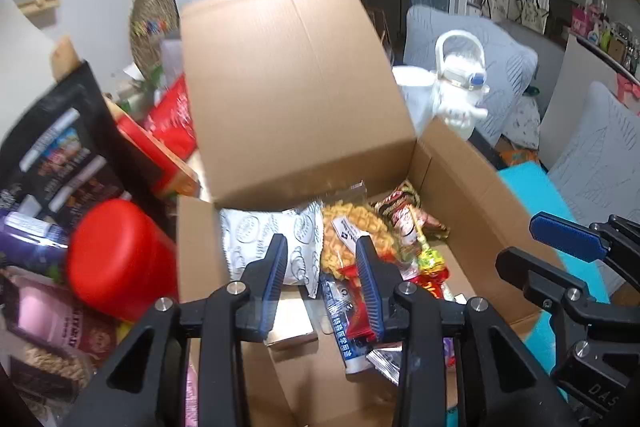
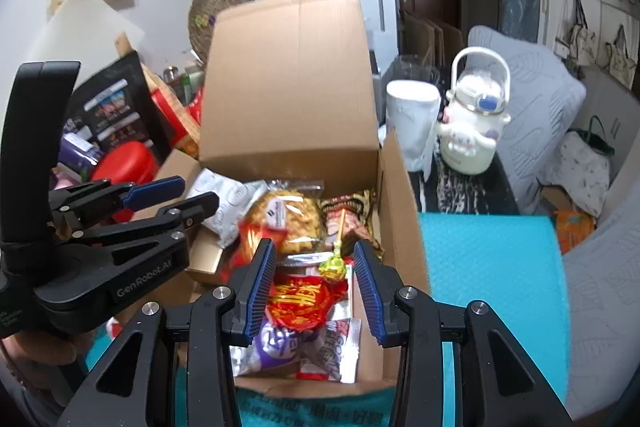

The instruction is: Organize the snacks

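An open cardboard box [image 1: 452,163] holds several snacks, its far flap [image 1: 292,87] standing up. Inside lie a white pouch [image 1: 256,239], a clear bag of yellow noodle snack [image 1: 348,231], a red wrapper [image 2: 304,299], a green lollipop [image 2: 331,267] and a purple packet [image 2: 280,343]. My left gripper [image 1: 322,263] hovers over the box's left half, open, with nothing between its pads. My right gripper [image 2: 316,267] hangs over the box's right half, also open and holding nothing. Each gripper shows in the other's view: the left gripper [image 2: 192,193] and the right gripper [image 1: 520,243].
Left of the box are a red-lidded jar [image 1: 120,259], a black snack bag [image 1: 60,147] and red packs [image 1: 172,115]. A teal mat [image 2: 492,287] lies under and right of the box. A white cartoon kettle [image 2: 472,131] and a white cup [image 2: 412,119] stand behind.
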`<state>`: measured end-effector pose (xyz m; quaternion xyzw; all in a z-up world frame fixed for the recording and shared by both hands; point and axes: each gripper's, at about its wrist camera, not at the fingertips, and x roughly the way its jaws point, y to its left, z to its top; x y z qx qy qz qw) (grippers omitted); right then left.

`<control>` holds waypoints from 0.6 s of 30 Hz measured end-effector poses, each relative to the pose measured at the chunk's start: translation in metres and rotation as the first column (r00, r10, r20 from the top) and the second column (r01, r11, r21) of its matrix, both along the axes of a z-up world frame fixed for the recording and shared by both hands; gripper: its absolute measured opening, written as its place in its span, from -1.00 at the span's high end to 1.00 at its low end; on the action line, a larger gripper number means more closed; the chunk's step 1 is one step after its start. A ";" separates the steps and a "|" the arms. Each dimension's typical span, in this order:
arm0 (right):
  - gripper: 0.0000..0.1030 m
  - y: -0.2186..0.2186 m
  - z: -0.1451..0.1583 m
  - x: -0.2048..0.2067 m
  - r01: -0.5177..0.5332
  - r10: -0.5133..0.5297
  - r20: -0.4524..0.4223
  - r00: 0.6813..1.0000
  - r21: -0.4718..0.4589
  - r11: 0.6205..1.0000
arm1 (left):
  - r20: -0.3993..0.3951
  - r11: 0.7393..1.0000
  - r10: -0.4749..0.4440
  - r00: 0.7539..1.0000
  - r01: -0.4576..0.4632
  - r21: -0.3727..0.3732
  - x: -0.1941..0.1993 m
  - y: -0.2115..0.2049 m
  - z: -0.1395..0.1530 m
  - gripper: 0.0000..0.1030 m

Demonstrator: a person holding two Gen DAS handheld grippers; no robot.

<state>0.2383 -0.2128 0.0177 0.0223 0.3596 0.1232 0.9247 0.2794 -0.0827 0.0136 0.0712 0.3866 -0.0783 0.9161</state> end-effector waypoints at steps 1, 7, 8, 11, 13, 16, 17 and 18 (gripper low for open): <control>0.11 0.000 0.004 -0.004 0.000 0.000 0.012 1.000 -0.001 1.000 | 0.012 1.000 0.000 1.000 0.000 -0.002 -0.004 0.001 0.005 0.32; 0.05 0.005 0.037 -0.040 -0.003 0.004 0.100 0.995 -0.013 1.000 | 0.098 1.000 -0.002 0.995 0.003 -0.017 -0.040 0.008 0.041 0.32; -0.03 0.005 0.040 -0.045 -0.003 0.005 0.112 0.994 -0.013 1.000 | 0.111 1.000 -0.003 0.994 0.005 -0.022 -0.047 0.010 0.047 0.32; -0.07 0.008 0.054 -0.066 -0.010 0.013 0.161 0.987 -0.018 1.000 | 0.147 0.999 -0.003 0.989 0.008 -0.032 -0.069 0.016 0.062 0.32; -0.13 0.010 0.060 -0.078 -0.008 0.013 0.183 0.983 -0.024 1.000 | 0.167 0.999 -0.001 0.986 0.007 -0.036 -0.083 0.020 0.071 0.32; -0.25 0.010 0.070 -0.101 0.003 0.002 0.228 0.974 -0.025 1.000 | 0.195 0.999 0.002 0.981 0.006 -0.037 -0.105 0.026 0.081 0.29; -0.26 0.010 0.073 -0.107 0.008 -0.002 0.237 0.972 -0.024 1.000 | 0.199 0.999 0.003 0.980 0.005 -0.036 -0.111 0.027 0.083 0.11; -0.26 0.010 0.075 -0.113 0.011 -0.006 0.245 0.969 -0.022 1.000 | 0.204 0.999 0.004 0.979 0.004 -0.038 -0.118 0.029 0.085 -0.05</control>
